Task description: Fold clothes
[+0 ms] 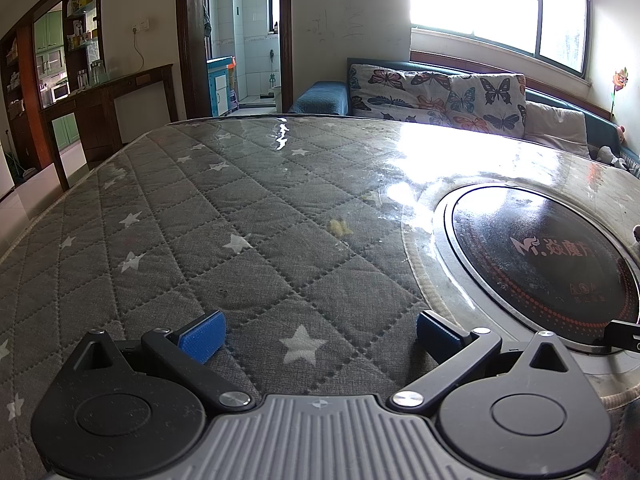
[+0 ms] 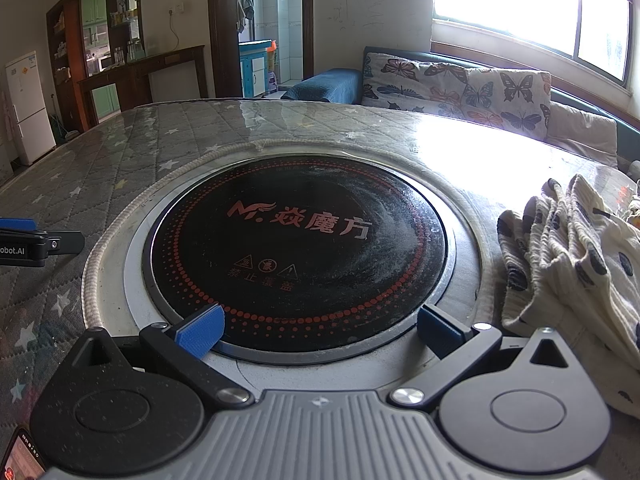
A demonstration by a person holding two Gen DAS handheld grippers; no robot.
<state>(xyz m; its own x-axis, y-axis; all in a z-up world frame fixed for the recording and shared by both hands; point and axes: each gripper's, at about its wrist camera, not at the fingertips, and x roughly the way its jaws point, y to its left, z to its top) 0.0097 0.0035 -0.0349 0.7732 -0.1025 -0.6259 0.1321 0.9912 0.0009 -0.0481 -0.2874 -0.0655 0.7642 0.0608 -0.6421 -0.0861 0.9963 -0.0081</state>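
Note:
A crumpled cream garment with dark spots lies on the table at the right edge of the right wrist view, just right of my right gripper. My right gripper is open, its blue pads wide apart over the near rim of a round black cooktop, holding nothing. My left gripper is open too, low over the grey star-quilted table cover, with nothing between its fingers. The garment is out of sight in the left wrist view. A finger of the left gripper shows at the left edge of the right wrist view.
The cooktop is set into the table to the right of my left gripper. A butterfly-print sofa cushion sits behind the table under a bright window. A dark wooden counter and a doorway lie far left. A phone peeks in bottom left.

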